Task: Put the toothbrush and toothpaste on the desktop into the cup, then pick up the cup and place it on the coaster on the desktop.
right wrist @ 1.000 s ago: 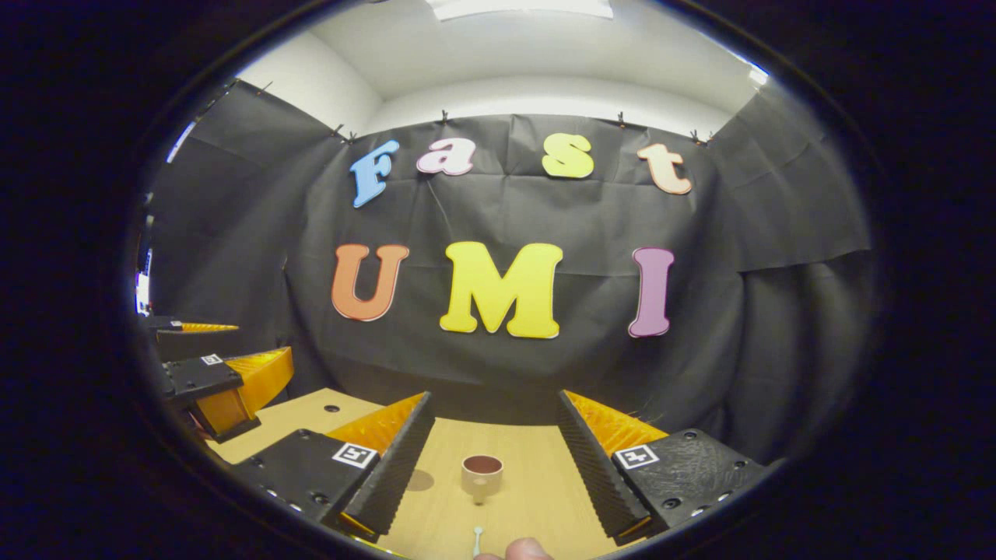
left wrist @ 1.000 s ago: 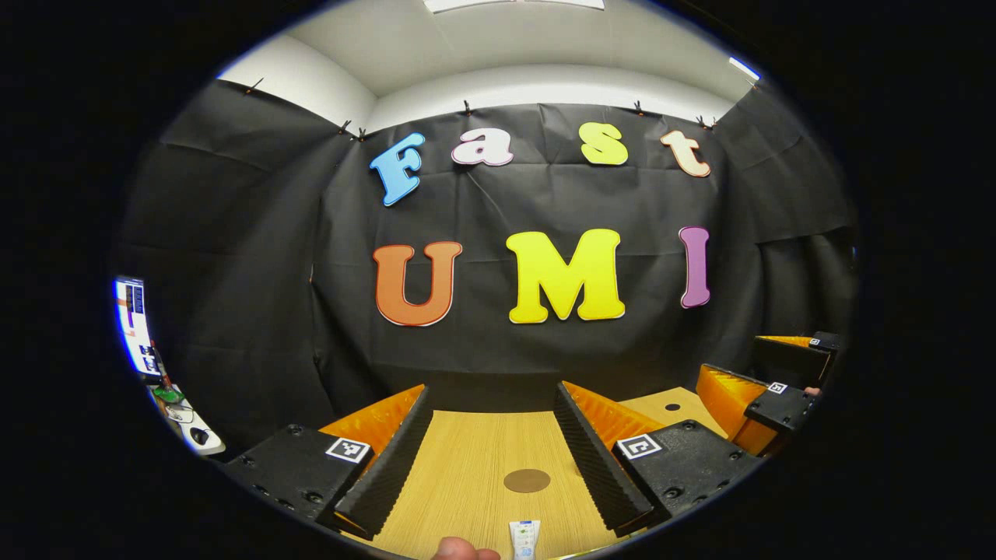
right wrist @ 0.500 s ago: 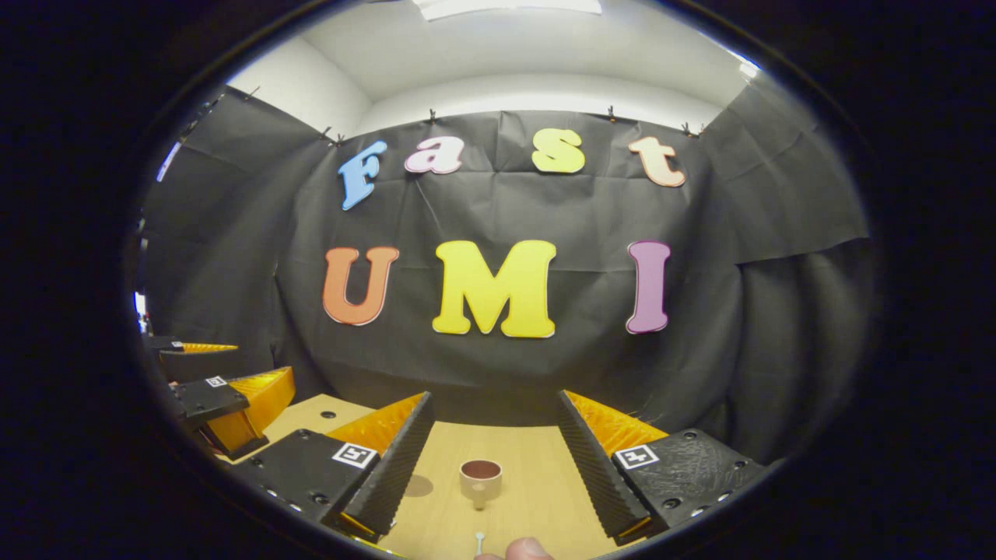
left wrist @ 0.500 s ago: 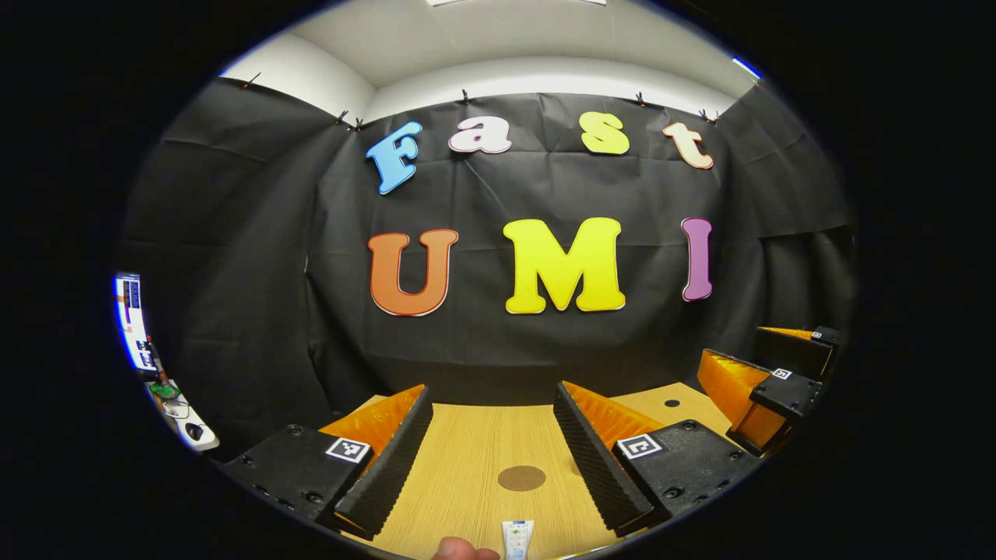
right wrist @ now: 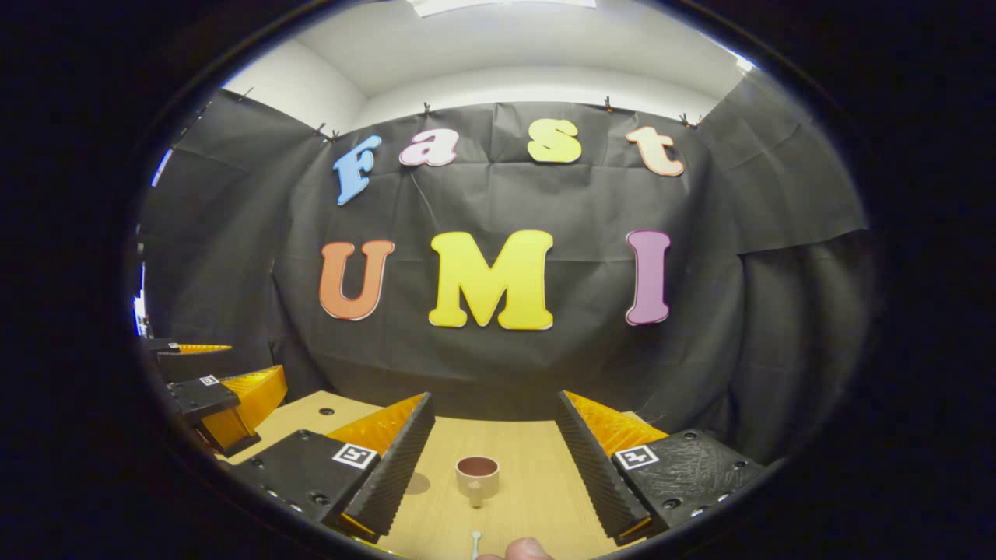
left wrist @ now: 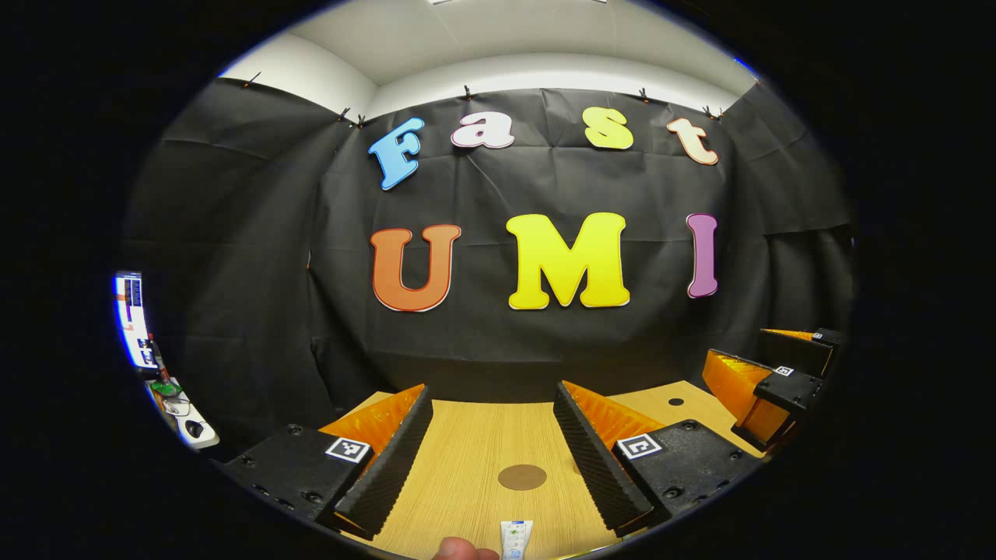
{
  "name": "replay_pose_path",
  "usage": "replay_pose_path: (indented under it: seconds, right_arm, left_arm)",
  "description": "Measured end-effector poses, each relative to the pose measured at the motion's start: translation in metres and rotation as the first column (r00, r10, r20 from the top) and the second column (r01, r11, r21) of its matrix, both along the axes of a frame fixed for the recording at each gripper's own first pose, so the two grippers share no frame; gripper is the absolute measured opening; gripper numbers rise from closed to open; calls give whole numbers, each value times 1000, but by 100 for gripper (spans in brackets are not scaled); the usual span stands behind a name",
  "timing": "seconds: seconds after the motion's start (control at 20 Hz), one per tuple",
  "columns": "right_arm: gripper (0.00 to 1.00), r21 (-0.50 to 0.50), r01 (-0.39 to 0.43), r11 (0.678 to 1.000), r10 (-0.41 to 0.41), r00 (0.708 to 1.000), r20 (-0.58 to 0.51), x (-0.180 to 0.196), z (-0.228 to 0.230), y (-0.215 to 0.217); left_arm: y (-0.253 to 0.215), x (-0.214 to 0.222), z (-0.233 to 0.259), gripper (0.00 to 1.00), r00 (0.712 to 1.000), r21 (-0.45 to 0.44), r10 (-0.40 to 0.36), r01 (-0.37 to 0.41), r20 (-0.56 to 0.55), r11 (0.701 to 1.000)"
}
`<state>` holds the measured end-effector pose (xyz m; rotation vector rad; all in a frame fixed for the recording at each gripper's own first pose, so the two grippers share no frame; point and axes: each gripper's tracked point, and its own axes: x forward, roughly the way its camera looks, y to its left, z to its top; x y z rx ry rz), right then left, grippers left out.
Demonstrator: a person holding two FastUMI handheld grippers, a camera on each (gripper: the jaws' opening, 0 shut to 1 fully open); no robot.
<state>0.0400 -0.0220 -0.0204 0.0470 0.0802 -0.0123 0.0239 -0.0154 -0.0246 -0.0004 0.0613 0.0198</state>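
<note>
Left hand-held gripper: jaws wide, holding nothing, aimed at the coaster so the toothpaste lies just nearer.
Right hand-held gripper: jaws wide, empty, framing the cup upright on the surface.
Toothbrush: nearer than the cup, cut off by the view's edge.

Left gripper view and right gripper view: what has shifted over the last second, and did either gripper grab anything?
Nothing was taken hold of. Both cameras tipped slightly, so the cup and the coaster slid a little in view. The left gripper and right gripper keep their jaws open; the toothpaste and toothbrush lie untouched on the desktop.
</note>
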Motion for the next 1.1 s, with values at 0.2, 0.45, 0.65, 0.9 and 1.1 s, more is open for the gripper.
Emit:
replay_pose_path:
  seconds: [0.2,0.45,0.65,0.9,1.1]
  right_arm:
    - [95,-3,-11,1000,11,997,-73,1,-20,-2]
    - [95,-19,-39,999,34,977,-209,-4,-62,-1]
    - [95,-26,-61,998,49,940,-337,-11,-107,3]
    - [95,2,-40,999,35,849,-527,-25,-176,1]
    - [95,-3,-42,999,31,785,-619,-32,-220,6]
  left_arm:
    - [-8,-3,-18,99,999,3,-12,13,-51,1000]
    - [-19,-12,-65,99,981,-4,-56,56,-185,998]
    - [-25,-23,-107,99,949,-7,-70,72,-308,997]
    - [-27,-42,-171,100,871,-37,-93,86,-481,996]
    - [-30,-63,-212,100,796,-73,-107,78,-596,994]
